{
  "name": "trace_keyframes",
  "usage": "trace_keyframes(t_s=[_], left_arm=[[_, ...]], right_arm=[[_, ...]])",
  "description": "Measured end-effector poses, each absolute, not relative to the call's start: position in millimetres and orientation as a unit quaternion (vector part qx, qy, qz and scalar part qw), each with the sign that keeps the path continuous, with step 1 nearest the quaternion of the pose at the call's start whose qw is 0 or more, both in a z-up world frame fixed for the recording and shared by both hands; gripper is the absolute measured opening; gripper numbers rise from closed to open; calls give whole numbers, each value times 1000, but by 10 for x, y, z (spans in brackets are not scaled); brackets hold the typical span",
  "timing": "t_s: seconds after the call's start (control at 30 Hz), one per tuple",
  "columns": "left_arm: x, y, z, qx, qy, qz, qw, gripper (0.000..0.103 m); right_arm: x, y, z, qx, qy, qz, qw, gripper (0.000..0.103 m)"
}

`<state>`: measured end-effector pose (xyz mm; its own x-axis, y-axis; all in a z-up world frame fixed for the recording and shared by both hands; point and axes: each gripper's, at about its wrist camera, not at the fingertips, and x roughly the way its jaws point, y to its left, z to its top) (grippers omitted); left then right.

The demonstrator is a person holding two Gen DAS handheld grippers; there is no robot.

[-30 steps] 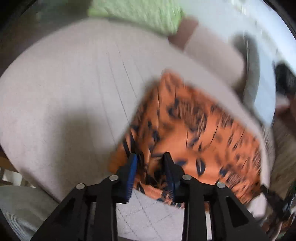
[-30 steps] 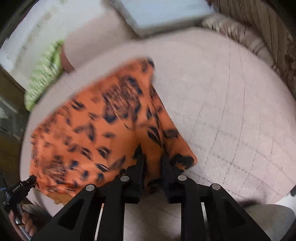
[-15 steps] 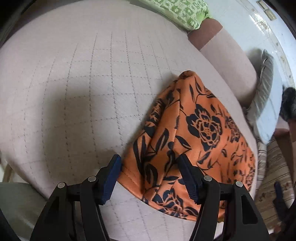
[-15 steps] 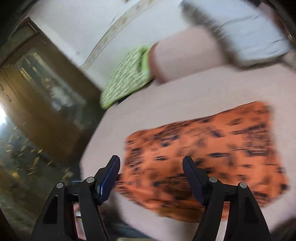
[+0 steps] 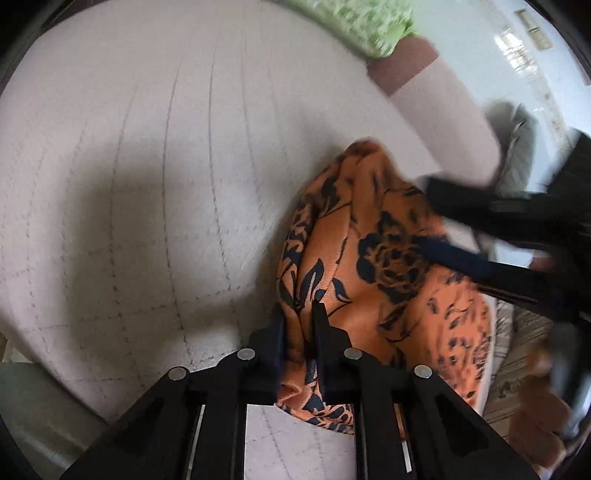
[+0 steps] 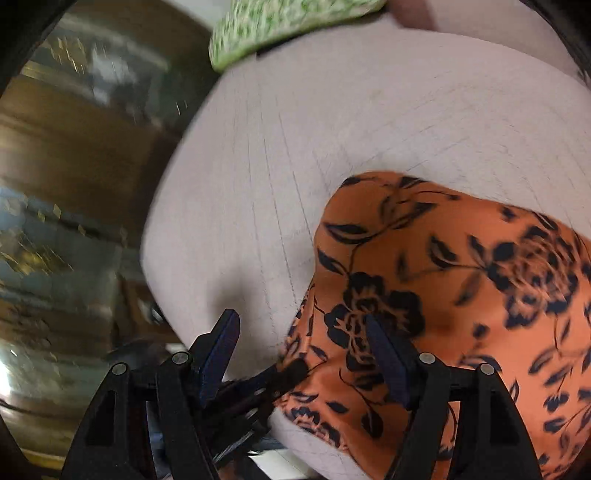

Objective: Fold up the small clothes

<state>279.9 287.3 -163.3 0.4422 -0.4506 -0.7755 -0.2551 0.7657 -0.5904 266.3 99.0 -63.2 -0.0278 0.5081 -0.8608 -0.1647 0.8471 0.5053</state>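
Left gripper [image 5: 298, 325] had its two black fingers pressed nearly together on a bunched fold of the orange garment with a dark navy floral print [image 5: 373, 266] — pinching it at the near-left edge of the cloth. Right gripper [image 6: 301, 341] was spread wide, blue-padded fingers well apart; its right finger [image 6: 384, 350] lay over the garment's near-left part, while the left finger [image 6: 221, 339] hung off the cloth over the cushion edge. Contact between the right finger and the fabric could not be told.

Garment [image 6: 461, 295] lay crumpled, partly folded, on the pale beige quilted seat cushion [image 5: 147, 166], toward the right and near side of it in the left wrist view. In that view the right gripper [image 5: 480, 236] came in from the right over the cloth, dark and blurred.

Both views were motion-blurred; print edges smeared. Garment's far-right edge was cut off by the frame in the right wrist view, and its near edge was hidden behind the gripper bodies. Green-and-white patterned pillow [image 6: 280, 26] sat at the cushion's far end, blurred. Dark wooden cabinet with glass front [image 6: 66, 184] stood beyond the cushion — contents unreadable. Grey pillow [image 5: 517, 147] sat partly hidden behind the right gripper.
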Motion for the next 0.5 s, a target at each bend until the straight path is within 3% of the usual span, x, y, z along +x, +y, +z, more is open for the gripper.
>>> trace_keyframes(t_s=[0.3,0.37,0.43,0.5], left_arm=[[2749,2886,-1517,-350,497,-91,789,10],[2771,2866,-1530,-346,498,-91,790,10],[2763,2897,-1527,-347,498,-90,790,9],[2753,2921,-1502,-355,493,-97,788,9]], right_arm=[[2764,1493,-1103,61,731,236,638,64],[2795,1623,-1193,17,739,216,637,53],[2811,1670,-1272,-11,743,201,638,31],[2824,1617,-1282,-11,745,191,640,21]])
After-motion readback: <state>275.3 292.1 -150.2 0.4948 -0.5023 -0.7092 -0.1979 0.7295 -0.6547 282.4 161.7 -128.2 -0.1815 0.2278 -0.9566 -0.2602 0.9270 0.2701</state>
